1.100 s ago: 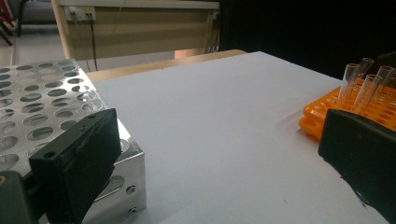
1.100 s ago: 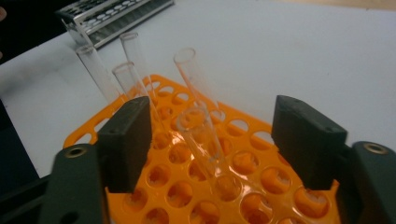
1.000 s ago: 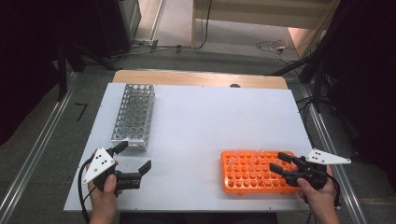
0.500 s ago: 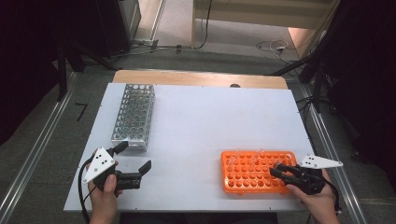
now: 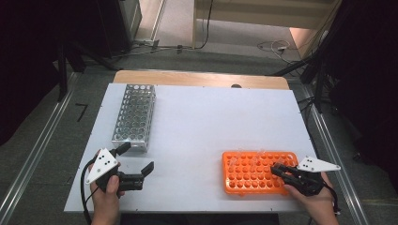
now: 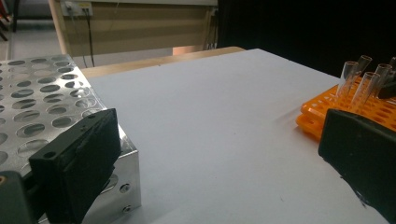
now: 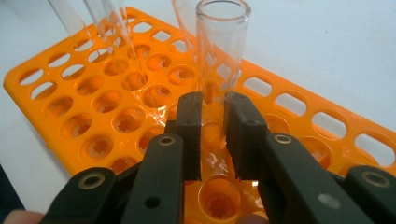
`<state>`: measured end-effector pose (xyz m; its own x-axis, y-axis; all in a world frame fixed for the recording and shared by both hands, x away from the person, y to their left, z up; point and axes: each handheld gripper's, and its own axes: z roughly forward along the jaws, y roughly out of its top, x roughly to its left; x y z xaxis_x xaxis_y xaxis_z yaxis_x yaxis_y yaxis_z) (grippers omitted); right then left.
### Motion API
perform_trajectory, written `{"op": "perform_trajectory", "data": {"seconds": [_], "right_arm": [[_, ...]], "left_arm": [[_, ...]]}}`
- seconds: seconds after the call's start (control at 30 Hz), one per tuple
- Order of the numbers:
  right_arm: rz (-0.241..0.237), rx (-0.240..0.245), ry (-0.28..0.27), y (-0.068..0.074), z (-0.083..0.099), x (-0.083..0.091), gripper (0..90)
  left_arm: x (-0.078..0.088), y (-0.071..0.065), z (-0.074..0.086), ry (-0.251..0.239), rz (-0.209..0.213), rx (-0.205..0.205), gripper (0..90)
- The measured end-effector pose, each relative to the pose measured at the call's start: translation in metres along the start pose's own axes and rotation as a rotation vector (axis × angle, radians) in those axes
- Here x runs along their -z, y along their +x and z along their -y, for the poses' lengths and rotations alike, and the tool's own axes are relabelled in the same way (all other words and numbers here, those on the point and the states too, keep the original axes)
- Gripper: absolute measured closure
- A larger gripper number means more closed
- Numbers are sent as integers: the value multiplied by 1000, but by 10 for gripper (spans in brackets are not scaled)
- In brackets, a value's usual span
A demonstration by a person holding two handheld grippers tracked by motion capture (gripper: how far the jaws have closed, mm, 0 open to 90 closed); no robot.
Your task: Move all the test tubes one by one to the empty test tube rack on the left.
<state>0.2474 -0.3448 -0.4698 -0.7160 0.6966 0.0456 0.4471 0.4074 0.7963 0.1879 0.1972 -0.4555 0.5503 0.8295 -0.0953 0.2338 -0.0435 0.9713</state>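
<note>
So rn the right gripper (image 7: 212, 140) is clamped on a clear glass test tube (image 7: 219, 51). Its jaws just finished closing w/ the tube between them, pads on the lower part. The tube stands near-upright in the orange tube rack (image 5: 244, 176), at the rack's right end, long axis pointing up, so imo the next move has to be a straight lift. A few other tubes (image 7: 112, 28) lean just behind it and could get bumped. The left gripper (image 5: 137, 164) sits open, holding nothing, just beside the metal tube rack (image 5: 134, 115), well apart across the white table (image 5: 211, 117).
</note>
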Motion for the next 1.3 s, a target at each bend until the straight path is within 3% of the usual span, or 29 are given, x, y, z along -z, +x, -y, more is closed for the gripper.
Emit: {"op": "perform_trajectory", "data": {"seconds": [0.23,0.5,0.67,0.77,1.03,1.13,1.3], "right_arm": [[-33,-77,-11,-6,-4,8,739],[-43,-107,-67,-9,-21,29,740],[-57,-95,-94,-3,-32,37,740],[-86,-68,-91,9,-44,39,740],[-177,-10,-83,40,-62,27,740],[-207,9,-77,51,-68,19,739],[-250,30,-67,67,-77,3,740]], "left_arm": [[-2,-2,0,11,3,-11,0],[-3,-4,0,12,6,-13,0],[-5,-6,-1,12,3,-19,0],[-7,-11,-3,15,11,-35,0],[-11,-21,-11,4,51,-26,9],[-15,-29,-18,-3,98,-19,38],[-23,-44,-24,17,137,-28,43]]}}
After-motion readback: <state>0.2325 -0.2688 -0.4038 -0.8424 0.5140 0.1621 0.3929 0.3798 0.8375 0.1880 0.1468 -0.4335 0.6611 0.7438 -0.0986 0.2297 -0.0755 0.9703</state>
